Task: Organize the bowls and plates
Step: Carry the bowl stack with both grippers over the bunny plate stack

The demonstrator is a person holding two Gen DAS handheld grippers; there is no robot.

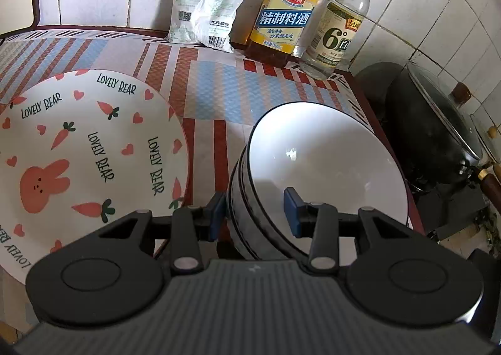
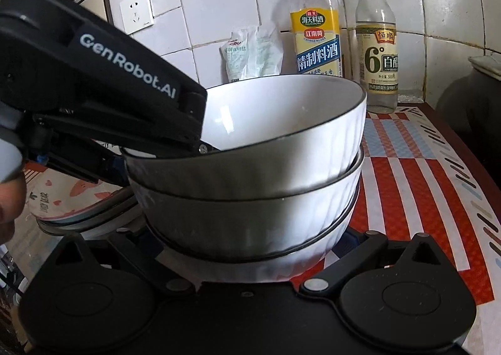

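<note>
The left gripper (image 1: 255,214) is straddling the near rim of the top bowl (image 1: 328,173), one blue pad sitting outside the wall and the other inside; its jaws are standing partly apart, and whether the pads are actually pressing the rim cannot be told. The right wrist view is showing that same gripper (image 2: 200,148) reaching in from the left onto the bowl's rim. The right gripper (image 2: 250,261) is sitting low against the bowl stack (image 2: 250,198) with its fingers hidden behind the lowest bowl, so its opening cannot be told. The bowls are nesting three deep, the top one tilting and holding nothing, on the patterned mat (image 1: 213,88) near the counter's right edge. A carrot-print plate (image 1: 87,160) is lying just beside the stack toward the left edge. At the back edge a white packet (image 1: 206,1), a yellow-label bottle (image 1: 288,7) and a clear bottle (image 1: 341,19) are standing against the tiled wall. Only the left view is showing the black wok (image 1: 438,135) past the right edge; only the right view is showing the wall socket (image 2: 136,12).
</note>
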